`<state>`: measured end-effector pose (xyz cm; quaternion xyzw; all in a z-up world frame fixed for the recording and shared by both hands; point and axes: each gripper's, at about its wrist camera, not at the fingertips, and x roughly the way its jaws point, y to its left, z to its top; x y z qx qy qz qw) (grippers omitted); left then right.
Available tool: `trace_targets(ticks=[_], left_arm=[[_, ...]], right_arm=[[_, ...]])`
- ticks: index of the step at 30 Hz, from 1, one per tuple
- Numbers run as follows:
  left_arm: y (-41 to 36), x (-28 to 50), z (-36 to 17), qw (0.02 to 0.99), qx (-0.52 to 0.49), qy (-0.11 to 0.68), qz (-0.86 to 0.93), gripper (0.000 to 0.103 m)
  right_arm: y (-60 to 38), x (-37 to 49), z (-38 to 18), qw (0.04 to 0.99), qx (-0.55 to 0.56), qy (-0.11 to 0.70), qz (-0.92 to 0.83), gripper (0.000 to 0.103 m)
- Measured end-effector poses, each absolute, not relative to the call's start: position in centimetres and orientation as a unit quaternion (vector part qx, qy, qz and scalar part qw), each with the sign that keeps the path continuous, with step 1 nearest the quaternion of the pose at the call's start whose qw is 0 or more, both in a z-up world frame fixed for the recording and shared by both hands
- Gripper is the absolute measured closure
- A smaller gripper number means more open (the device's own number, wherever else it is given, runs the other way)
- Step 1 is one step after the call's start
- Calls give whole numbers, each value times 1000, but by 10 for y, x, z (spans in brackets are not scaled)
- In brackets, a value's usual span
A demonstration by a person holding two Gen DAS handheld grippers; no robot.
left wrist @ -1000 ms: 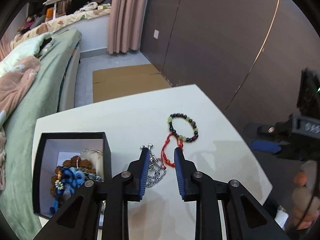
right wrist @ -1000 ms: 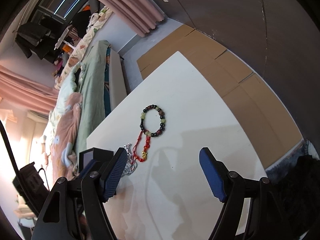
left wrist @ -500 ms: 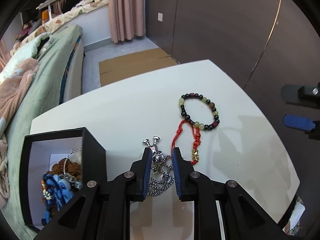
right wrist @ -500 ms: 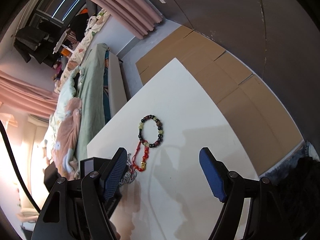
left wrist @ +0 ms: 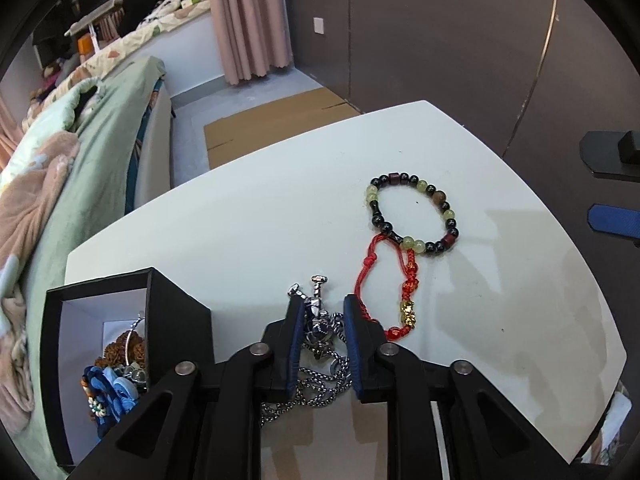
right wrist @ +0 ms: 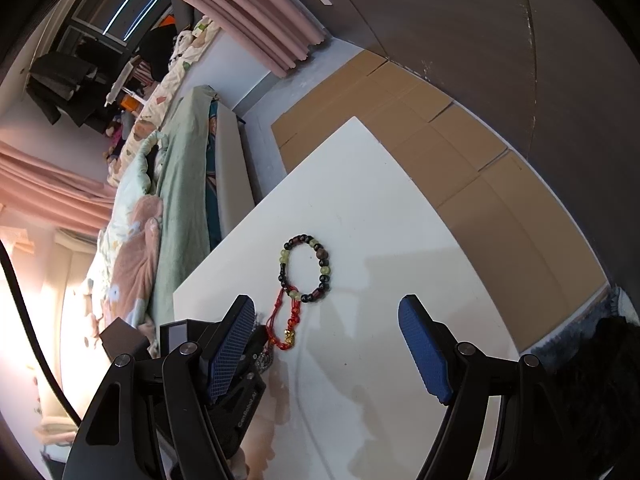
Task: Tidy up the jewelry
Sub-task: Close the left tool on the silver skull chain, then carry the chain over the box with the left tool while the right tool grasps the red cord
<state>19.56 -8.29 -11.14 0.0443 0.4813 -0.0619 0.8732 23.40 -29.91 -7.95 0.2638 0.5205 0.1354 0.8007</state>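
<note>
A silver chain necklace point(left wrist: 320, 332) with a metal pendant lies on the white table point(left wrist: 260, 240). My left gripper point(left wrist: 322, 304) straddles the pendant; its jaws are closing, with a sliver of gap at the pads. Just right of it lies a red cord bracelet point(left wrist: 404, 300) with a gold charm, touching a dark and green beaded bracelet point(left wrist: 421, 186). A black box point(left wrist: 176, 320) at the left holds several jewelry pieces. My right gripper point(right wrist: 326, 304) hovers open and empty above the table, near the red cord bracelet point(right wrist: 294, 316) and beaded bracelet point(right wrist: 324, 270).
A bed with a green blanket point(left wrist: 92, 160) runs along the table's left side. Flat cardboard point(right wrist: 440, 140) covers the floor beyond the far and right table edges. A dark wall stands behind. My right gripper's blue pad point(left wrist: 616, 222) shows at the right edge.
My left gripper came down over the silver necklace and its jaws narrowed around the pendant. The right gripper stayed where it was, open.
</note>
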Motion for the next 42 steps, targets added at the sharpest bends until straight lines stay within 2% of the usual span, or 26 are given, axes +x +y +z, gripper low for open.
trace_targets(ticks=[3,5,15,28,38,41,42], left_arm=[[-78,196,-108,873,20,481,-75,89],[-71,194,-103,874,-5,480,-80,102],[-49,181,-66,893,-55,436,-94,102],[-9,165,-22,914,-107,378,-100,102],[23,162,-12,919,-131,361,-84,102],[26,160,-12,919,-133,362,-81,102],[27,160,-13,919,-134,362,-80,102]], right_arm=[[-296,235,-80,800,260,523,138,27],[-291,235,-81,799,255,525,142,27],[-256,234,-95,791,229,545,158,28],[-204,241,-118,785,174,574,157,55],[-179,247,-126,804,87,576,118,56],[-165,241,-125,816,14,570,99,65],[-161,239,-125,819,-10,566,92,71]])
